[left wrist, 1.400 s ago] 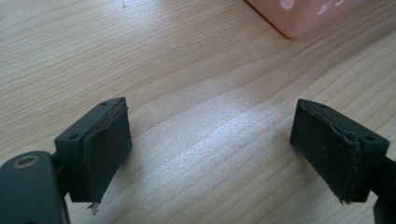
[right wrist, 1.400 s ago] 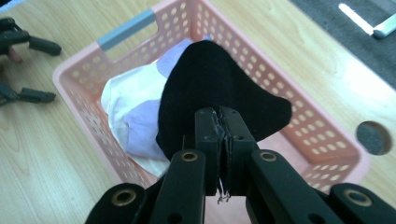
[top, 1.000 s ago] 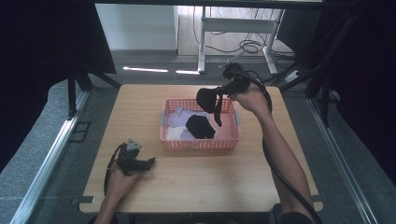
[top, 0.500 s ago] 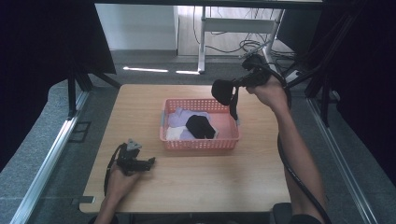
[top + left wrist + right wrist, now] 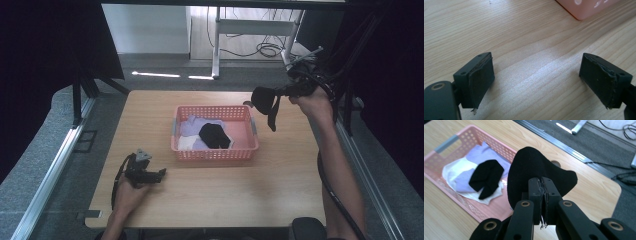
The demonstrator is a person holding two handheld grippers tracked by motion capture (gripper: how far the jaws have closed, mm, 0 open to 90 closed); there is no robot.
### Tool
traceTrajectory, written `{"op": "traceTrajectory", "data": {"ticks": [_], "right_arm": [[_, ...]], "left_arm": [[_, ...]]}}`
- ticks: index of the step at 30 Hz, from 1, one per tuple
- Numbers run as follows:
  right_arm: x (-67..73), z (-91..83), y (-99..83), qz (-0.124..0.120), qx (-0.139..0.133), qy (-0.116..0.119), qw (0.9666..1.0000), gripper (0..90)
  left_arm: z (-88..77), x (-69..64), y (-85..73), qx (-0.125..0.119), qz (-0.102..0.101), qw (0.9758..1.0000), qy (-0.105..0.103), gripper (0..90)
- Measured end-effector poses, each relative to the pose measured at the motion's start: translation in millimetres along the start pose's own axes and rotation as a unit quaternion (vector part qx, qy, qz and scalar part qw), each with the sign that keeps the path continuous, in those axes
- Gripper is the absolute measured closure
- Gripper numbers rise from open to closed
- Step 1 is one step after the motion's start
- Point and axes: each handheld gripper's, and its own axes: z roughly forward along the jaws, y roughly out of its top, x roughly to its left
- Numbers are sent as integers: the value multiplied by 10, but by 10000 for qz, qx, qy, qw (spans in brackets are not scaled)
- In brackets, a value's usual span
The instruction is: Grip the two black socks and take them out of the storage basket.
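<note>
Black sock (image 5: 534,170) pinched between the clamped right gripper (image 5: 543,195) jaws, dangling beside the pink basket (image 5: 215,154)

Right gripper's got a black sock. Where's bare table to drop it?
Bare table right of the basket, under the right gripper shut on the black sock. Also the near strip between the basket and the table's edge, and the far left corner. The basket itself is crowded with clothes; the open left gripper takes the near left.
</note>
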Motion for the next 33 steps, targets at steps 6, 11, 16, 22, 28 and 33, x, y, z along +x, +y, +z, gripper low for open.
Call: {"op": "traceTrajectory", "data": {"ticks": [6, 11, 16, 22, 28, 33], "right_arm": [[-156, 37, -237, 210, 104, -113, 9997, 875], [-251, 133, -442, 363, 249, -189, 9989, 874], [-310, 293, -652, 481, 420, -192, 9978, 872], [-363, 529, -918, 683, 592, -105, 9959, 870], [-385, 740, -1147, 792, 819, -96, 9934, 866], [-387, 907, -1327, 888, 1008, -26, 9909, 853]], "left_arm": [[2, 0, -1, -12, 0, 10000, 3, 122], [2, -1, -1, -16, -1, 10000, 6, 122], [0, -1, -2, 0, 3, 10000, 2, 123], [-1, -1, -2, 7, 3, 10000, 2, 123], [-1, -2, -2, 3, -1, 10000, 2, 123], [-2, -2, -2, 5, -4, 10000, 3, 123]]}}
